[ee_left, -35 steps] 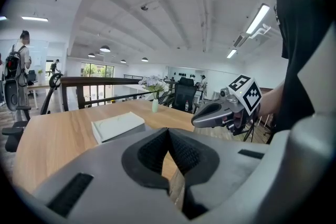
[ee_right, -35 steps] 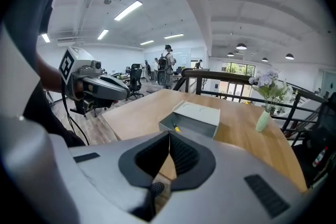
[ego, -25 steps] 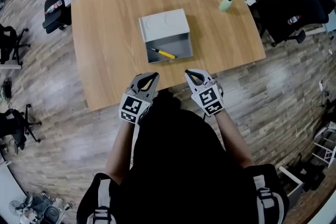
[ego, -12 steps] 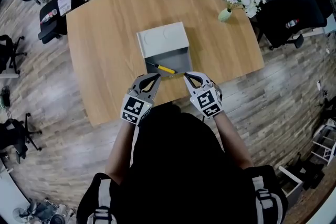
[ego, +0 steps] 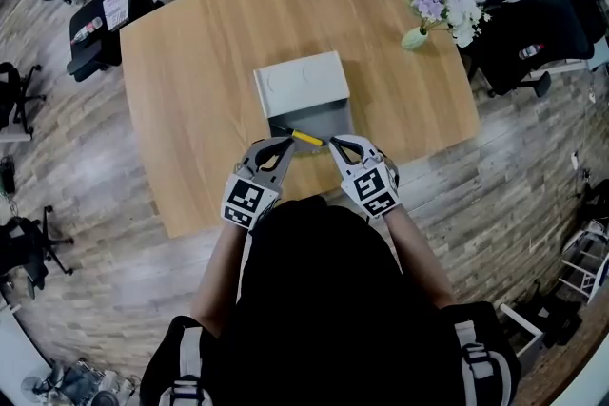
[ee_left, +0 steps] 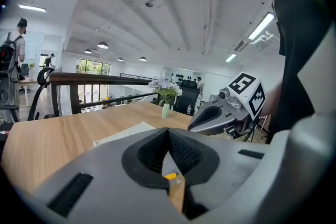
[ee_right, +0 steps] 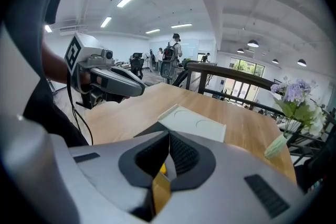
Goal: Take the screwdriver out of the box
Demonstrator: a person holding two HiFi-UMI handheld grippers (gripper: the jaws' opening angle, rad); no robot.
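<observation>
In the near end of the open box, the screwdriver is laid flat, with its yellow handle toward the right and its dark shaft toward the left. The box is set near the front edge of the worktop. Its pale lid lies on the far side, so the inside is left open toward the person.

The left tongs and right tongs are held just beside the screwdriver, one at each end. They are judged to be placed for a reach in from the front. In the gripper views both pairs are seen closed on nothing: each is met at its tips, and only a sliver of yellow is glimpsed through the gap behind them. They would have to be opened before a grasp could be made.

Whether either tip is touching the box cannot be told from the head view. The shaft is largely lost against the dark inside of the box, and the front wall is hidden behind the tongs. A vase of flowers is stood well apart, toward the far right corner.
</observation>
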